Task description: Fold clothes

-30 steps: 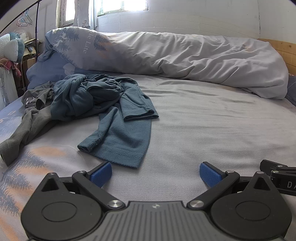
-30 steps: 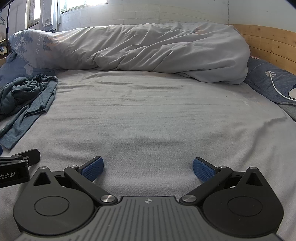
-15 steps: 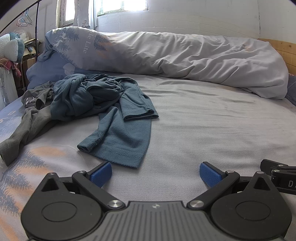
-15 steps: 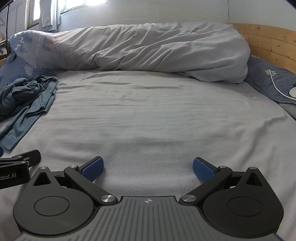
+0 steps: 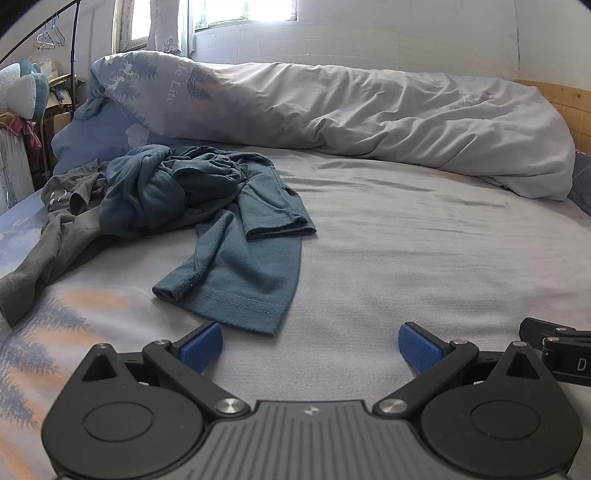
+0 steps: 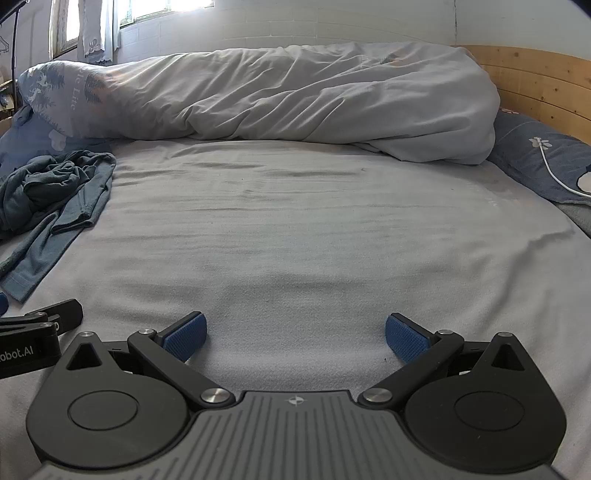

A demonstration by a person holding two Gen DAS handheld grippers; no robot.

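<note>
A crumpled teal long-sleeved shirt (image 5: 221, 221) lies on the bed sheet (image 5: 406, 258) at the left; its hem reaches close to my left gripper's left finger. It also shows in the right wrist view (image 6: 48, 199). A grey garment (image 5: 48, 236) lies partly under it, further left. My left gripper (image 5: 310, 345) is open and empty, low over the sheet. My right gripper (image 6: 295, 338) is open and empty over bare sheet, just right of the left one.
A bunched grey duvet (image 5: 351, 122) runs along the back of the bed. A wooden headboard (image 6: 535, 81) and a blue pillow (image 6: 539, 166) with a white cable are at the right. A clothes rack (image 5: 48, 33) stands at the far left.
The right wrist view has shifted slightly, so the shirt sits a little further right in it. The left gripper has not moved.
</note>
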